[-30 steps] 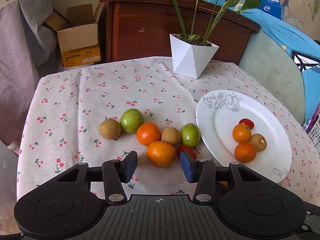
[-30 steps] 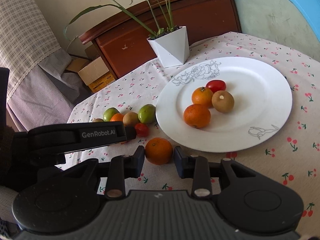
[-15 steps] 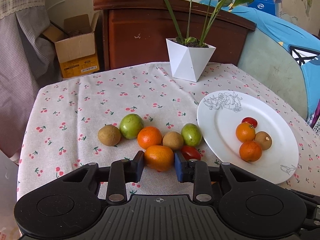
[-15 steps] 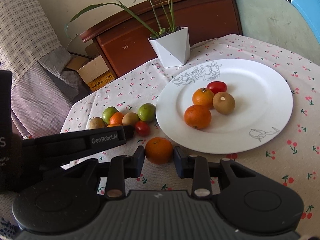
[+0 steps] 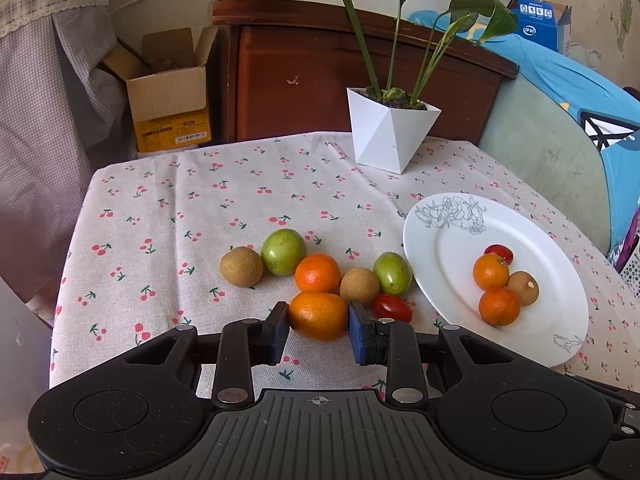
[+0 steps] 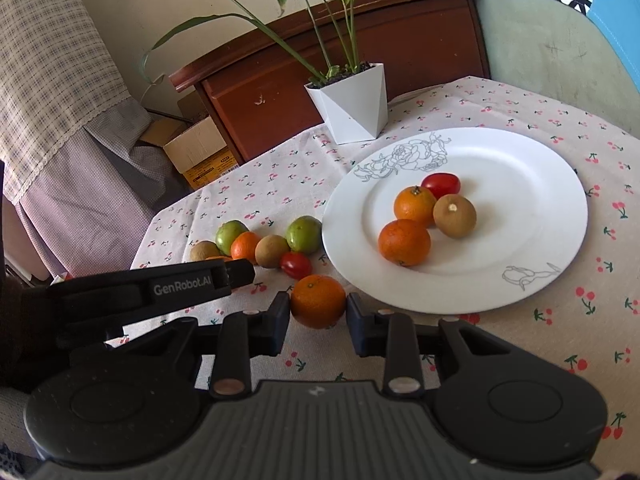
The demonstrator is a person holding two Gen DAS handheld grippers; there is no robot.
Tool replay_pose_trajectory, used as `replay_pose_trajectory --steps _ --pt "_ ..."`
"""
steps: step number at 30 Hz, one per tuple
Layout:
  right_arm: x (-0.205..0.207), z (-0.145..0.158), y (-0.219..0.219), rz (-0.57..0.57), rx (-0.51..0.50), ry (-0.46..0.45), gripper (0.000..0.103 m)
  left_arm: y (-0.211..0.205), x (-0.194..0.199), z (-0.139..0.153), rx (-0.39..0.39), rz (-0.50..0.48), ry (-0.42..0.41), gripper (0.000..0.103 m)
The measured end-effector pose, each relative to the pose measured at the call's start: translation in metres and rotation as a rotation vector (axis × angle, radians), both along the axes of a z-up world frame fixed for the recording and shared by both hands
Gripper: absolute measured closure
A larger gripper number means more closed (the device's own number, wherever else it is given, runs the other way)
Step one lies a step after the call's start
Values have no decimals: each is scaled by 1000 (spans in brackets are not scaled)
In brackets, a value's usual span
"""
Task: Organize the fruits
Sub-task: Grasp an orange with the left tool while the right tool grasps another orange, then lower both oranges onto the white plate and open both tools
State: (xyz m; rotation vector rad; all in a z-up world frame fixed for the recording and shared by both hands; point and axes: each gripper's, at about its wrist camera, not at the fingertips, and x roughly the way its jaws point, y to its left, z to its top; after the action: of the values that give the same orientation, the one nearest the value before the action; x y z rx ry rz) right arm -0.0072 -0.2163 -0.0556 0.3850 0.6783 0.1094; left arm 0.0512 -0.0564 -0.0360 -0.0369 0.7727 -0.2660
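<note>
My left gripper is shut on an orange at the front of a fruit cluster on the cherry-print cloth. Behind it lie another orange, two green fruits, two brown fruits and a red tomato. My right gripper is shut on a second orange just left of the white plate. The plate holds two oranges, a brown fruit and a red tomato. The left gripper's body shows in the right wrist view.
A white faceted plant pot stands at the table's far side. Behind are a wooden cabinet, a cardboard box and a blue-green chair. Checked curtain hangs at left.
My left gripper moved forward and closed on the front orange, which was free between open jaws a second ago. The right gripper keeps its orange and barely moves.
</note>
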Motion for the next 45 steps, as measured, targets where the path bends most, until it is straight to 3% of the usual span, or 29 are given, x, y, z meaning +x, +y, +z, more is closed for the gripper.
replay_pose_trajectory --steps 17,24,34,45 --pt "-14 28 -41 -82 -41 -25 72 -23 -8 26 -86 -63 -33 74" --pt "-3 32 -79 -158 14 -3 72 -44 0 35 -105 -109 -33 74" --pt "24 18 -118 -225 69 45 72 -72 20 22 -101 -141 3 74" --pt "35 8 -120 -230 94 51 70 -83 32 7 -92 -147 34 74"
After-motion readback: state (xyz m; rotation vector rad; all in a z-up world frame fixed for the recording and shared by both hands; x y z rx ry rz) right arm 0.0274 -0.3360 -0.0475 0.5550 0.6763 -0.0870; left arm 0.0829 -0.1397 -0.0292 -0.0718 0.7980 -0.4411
